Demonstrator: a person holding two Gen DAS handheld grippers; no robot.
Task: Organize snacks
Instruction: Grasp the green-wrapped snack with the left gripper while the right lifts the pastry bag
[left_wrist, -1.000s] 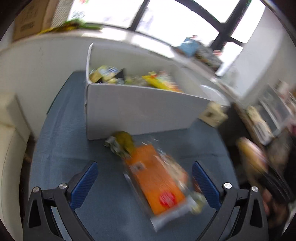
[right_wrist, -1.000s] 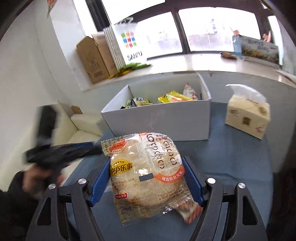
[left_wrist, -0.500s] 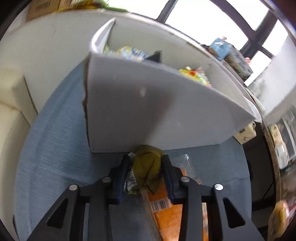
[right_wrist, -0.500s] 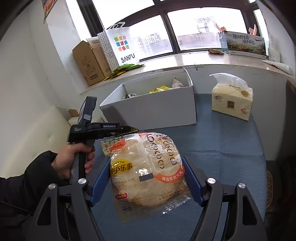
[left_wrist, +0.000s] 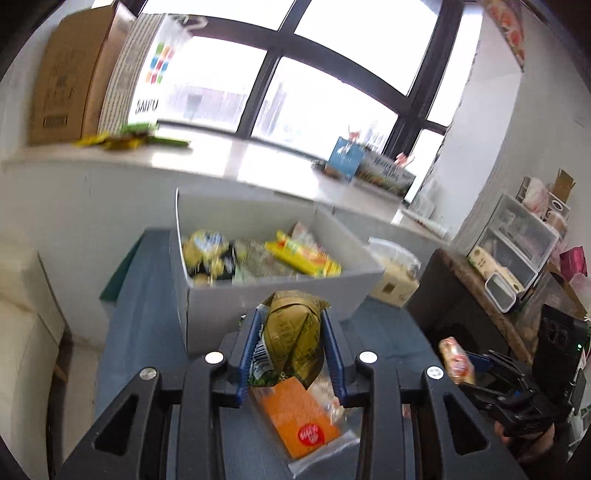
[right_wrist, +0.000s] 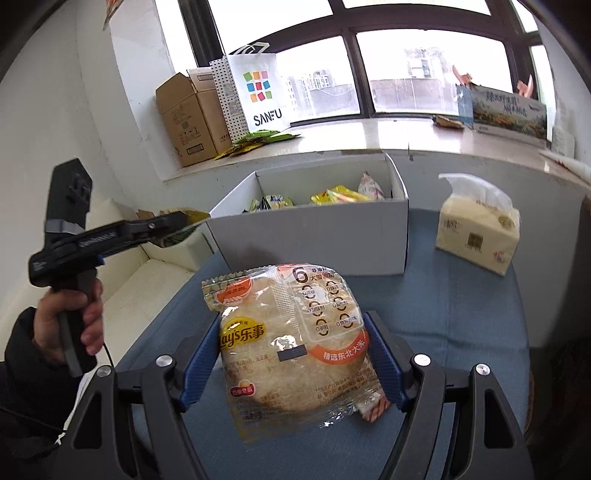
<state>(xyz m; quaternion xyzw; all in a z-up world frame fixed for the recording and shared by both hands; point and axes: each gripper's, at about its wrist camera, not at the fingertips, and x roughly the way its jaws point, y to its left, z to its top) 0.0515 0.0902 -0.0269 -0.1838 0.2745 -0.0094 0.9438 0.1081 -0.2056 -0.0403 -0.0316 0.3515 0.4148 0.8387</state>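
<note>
My left gripper (left_wrist: 291, 325) is shut on an olive-green snack packet (left_wrist: 293, 334) and holds it up in front of the white snack box (left_wrist: 207, 295). An orange snack pack (left_wrist: 299, 417) lies on the blue surface below it. My right gripper (right_wrist: 291, 354) is shut on a round Lay's rice cracker pack (right_wrist: 291, 350), held above the blue surface, short of the white box (right_wrist: 314, 240). The left gripper (right_wrist: 173, 225) with the green packet shows at the left of the right wrist view. The right gripper (left_wrist: 476, 363) shows at the lower right of the left wrist view.
The box holds several yellow and green snack packs (left_wrist: 303, 254). A tissue pack (right_wrist: 476, 236) stands right of the box. A cardboard carton (right_wrist: 188, 118) and a SANFU bag (right_wrist: 258, 96) stand on the windowsill. A cream sofa (right_wrist: 147, 273) sits left of the blue surface (right_wrist: 461, 317).
My left gripper closed on the green packet beside the orange pack and lifted it up to box height. My right gripper kept hold of the cracker pack and drew back slightly.
</note>
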